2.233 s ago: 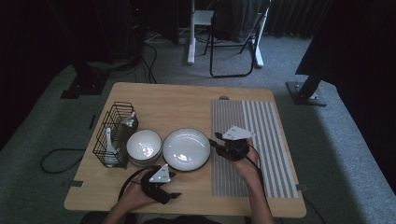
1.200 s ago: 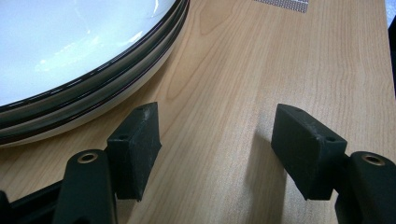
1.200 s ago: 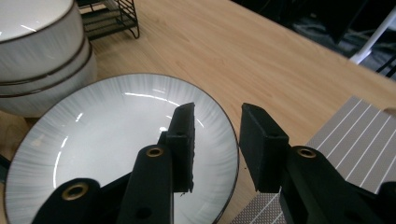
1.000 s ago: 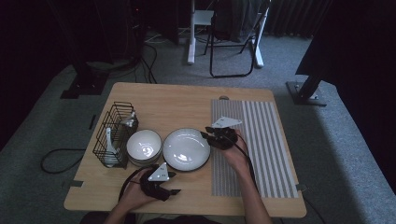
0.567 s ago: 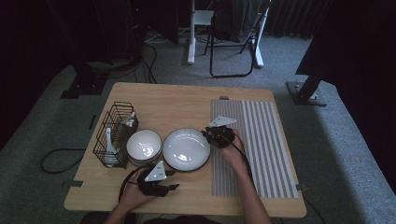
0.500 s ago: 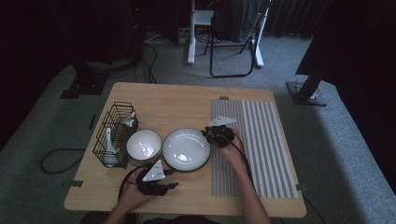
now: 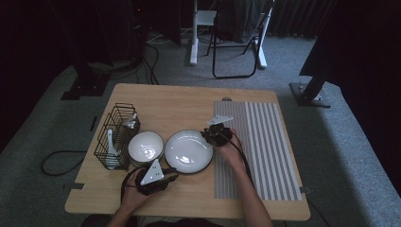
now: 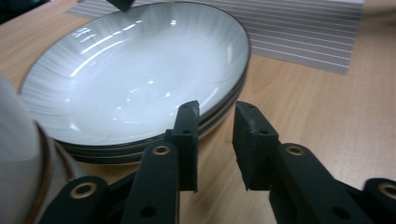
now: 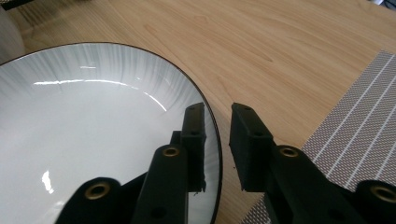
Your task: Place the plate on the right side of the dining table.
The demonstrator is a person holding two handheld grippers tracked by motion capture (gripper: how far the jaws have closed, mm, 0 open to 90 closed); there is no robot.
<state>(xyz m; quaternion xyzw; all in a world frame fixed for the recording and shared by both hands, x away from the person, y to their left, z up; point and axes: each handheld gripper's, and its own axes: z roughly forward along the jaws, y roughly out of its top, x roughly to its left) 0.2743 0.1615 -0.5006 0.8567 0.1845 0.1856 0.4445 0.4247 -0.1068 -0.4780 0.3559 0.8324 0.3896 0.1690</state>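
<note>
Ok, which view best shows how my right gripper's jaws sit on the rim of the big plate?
The right gripper view: the right gripper has its jaws open astride the rim of the plate, one over the inside, one outside. The high view shows it small at the plate's right edge. The left gripper view shows only a dark tip beyond the far rim.
</note>
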